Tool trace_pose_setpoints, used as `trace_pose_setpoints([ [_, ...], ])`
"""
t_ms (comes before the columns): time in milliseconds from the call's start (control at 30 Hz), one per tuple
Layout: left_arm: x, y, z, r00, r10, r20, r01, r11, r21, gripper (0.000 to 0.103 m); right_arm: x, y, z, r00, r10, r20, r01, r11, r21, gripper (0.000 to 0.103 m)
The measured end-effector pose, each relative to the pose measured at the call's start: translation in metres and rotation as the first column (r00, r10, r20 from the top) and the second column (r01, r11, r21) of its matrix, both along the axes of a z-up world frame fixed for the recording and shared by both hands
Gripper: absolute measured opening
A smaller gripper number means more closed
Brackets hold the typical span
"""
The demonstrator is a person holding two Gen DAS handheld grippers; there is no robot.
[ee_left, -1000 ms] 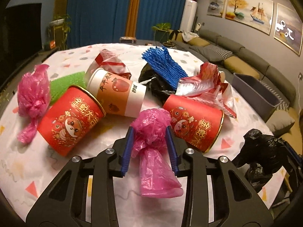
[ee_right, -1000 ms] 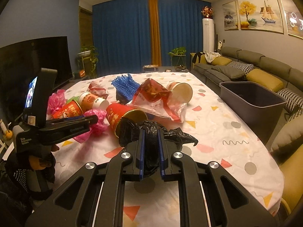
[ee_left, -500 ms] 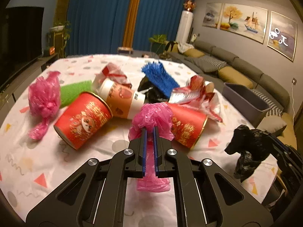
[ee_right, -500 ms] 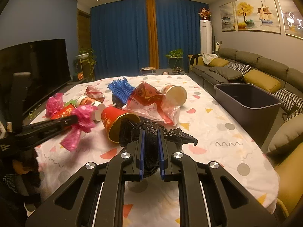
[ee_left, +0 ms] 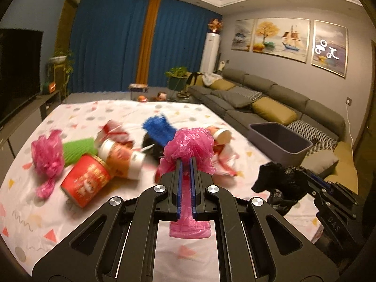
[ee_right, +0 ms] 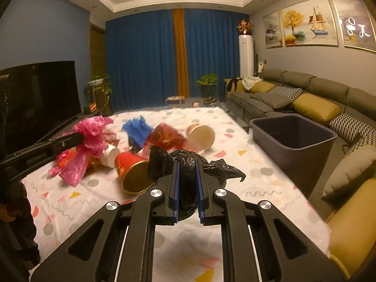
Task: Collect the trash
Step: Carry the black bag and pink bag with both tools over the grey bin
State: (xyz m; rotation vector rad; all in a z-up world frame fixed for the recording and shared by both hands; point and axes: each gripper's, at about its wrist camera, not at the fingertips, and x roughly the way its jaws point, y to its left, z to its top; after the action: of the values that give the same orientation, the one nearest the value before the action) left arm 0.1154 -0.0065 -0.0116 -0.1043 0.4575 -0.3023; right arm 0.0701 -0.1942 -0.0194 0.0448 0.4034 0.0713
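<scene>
- Left gripper [ee_left: 185,164] clenched on pink plastic bag [ee_left: 190,148], held clear above desk [ee_left: 117,223].
- Right gripper [ee_right: 187,166] clamped on black plastic bag [ee_right: 185,164].
- Grey bin [ee_right: 293,136] at 2 o'clock, beside desk.

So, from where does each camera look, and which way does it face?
Left wrist: sits on the left gripper, looks along its fingers over the table towards the curtains; the fingers pinch a pink bag.
Right wrist: sits on the right gripper, faces the same way; its fingers pinch a black bag.
Shared: each view shows the other gripper with its bag, the cups, the grey bin and the sofa.
</scene>
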Motion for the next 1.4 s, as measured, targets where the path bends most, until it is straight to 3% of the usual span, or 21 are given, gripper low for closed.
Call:
trace_pose_setpoints([
  [433, 0.022, -0.088, 0.023, 0.990, -0.128, 0.054, 0.126, 0.992, 0.025, 0.005, 0.010, -0.063, 0.030, 0.987, -0.124, 0.105, 0.126, 0.992, -0.016, 0.014],
  [833, 0.072, -0.195, 0.044, 0.964, -0.254, 0.082, 0.254, 0.967, 0.012, 0.005, 0.044, -0.147, 0.052, 0.939, -0.300, 0.167, 0.307, 0.951, -0.021, 0.014],
  [1100, 0.114, -0.263, 0.038, 0.944, -0.321, 0.069, 0.320, 0.947, 0.026, 0.005, 0.071, -0.186, 0.049, 0.915, -0.368, 0.167, 0.377, 0.926, -0.022, 0.014],
  [1400, 0.149, -0.303, 0.025, 0.934, -0.354, 0.053, 0.353, 0.935, 0.023, 0.005, 0.100, -0.208, 0.038, 0.908, -0.397, 0.132, 0.402, 0.916, -0.009, 0.014],
])
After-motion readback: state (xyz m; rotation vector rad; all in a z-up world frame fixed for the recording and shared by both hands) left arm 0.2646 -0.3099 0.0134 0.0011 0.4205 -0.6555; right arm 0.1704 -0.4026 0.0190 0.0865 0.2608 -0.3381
